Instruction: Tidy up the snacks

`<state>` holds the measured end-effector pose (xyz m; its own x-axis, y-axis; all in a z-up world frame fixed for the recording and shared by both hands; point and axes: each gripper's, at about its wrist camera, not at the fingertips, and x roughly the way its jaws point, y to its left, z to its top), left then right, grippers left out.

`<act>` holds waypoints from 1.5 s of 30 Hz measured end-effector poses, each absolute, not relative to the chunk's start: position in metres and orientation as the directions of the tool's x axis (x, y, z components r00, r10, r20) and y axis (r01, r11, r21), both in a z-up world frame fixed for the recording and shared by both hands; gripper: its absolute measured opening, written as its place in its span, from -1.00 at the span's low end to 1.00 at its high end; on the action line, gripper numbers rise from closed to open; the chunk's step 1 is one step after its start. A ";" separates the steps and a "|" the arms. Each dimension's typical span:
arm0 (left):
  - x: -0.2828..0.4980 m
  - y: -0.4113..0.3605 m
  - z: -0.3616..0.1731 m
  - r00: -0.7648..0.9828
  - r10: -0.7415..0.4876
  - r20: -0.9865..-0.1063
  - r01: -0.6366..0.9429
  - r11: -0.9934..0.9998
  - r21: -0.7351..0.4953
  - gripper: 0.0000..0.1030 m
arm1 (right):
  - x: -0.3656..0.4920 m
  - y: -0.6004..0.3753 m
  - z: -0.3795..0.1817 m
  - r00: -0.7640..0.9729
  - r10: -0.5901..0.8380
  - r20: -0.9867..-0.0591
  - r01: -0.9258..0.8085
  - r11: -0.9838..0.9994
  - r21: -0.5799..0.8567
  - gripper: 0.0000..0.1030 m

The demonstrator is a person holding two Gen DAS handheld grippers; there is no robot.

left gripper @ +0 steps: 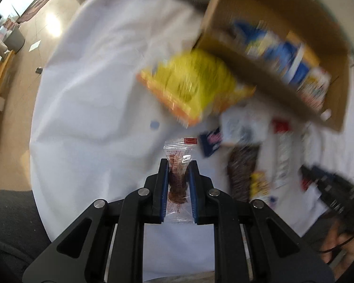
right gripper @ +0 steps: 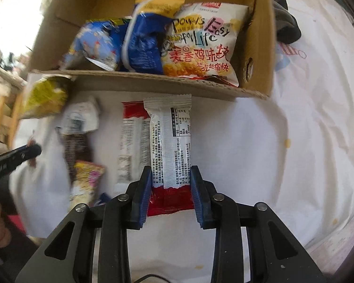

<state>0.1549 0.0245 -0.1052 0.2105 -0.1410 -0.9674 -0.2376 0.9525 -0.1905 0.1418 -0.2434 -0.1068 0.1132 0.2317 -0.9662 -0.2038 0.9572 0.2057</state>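
- Left gripper (left gripper: 179,165): jaws nearly shut, pinching a small clear sachet (left gripper: 177,176) w/ a reddish-brown snack inside; held clear above the white tablecloth (left gripper: 82,118).
- Sachet: looks v. light, film thin + slick. Held across the filled middle, empty sealed ends sticking out front and back. Good spot – seals alone prob too floppy and slippery. Contents look soft; hard squeeze not needed.
- Right gripper (right gripper: 171,174): jaws part closed, clamped on the lower end of a white-and-red wrapped bar (right gripper: 170,141), just above the red band. Bar points toward the cardboard box (right gripper: 259,35), top seal close to the box's near wall.
- Bar: light, fairly stiff along its length by the look of it, stays straight though held at one end. Glossy wrapper, so could slide; grip nearer mid-length prob steadier. Maybe brittle inside – cannot tell.
- Box: holds a white chicken-flavour puff bag (right gripper: 200,44) and two blue bags (right gripper: 141,44) leaning upright. Puffed, crushable; best not pressed when adding more.
- On the cloth, near the box: yellow bag (left gripper: 193,82), a dark brown packet (left gripper: 243,172), another red-and-white packet (right gripper: 129,136), a few small ones. Blurred, labels unreadable.
- Yellow bag: big, air-filled, crinkly – top seal or a corner prob the best hold.
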 end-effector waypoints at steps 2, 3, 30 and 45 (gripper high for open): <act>0.152 0.029 -0.086 0.286 -0.152 -0.946 -0.232 0.947 -0.222 -0.75 | 0.133 -0.245 -0.096 0.126 0.293 -0.948 -0.199 0.943 0.265 -0.36; 0.150 0.030 -0.079 0.311 -0.159 -0.937 -0.226 0.945 -0.235 -0.75 | 0.129 -0.245 -0.091 0.135 0.313 -0.940 -0.203 0.937 0.283 -0.36; 0.166 -0.007 0.009 0.540 -0.080 -0.838 -0.018 0.994 -0.107 -0.75 | 0.154 -0.254 -0.012 0.416 0.524 -0.743 -0.274 0.852 0.447 -0.36; 0.254 -0.026 -0.020 0.537 -0.058 -0.842 0.034 0.998 -0.047 -0.75 | 0.239 -0.256 -0.031 0.462 0.470 -0.752 -0.190 0.881 0.434 -0.36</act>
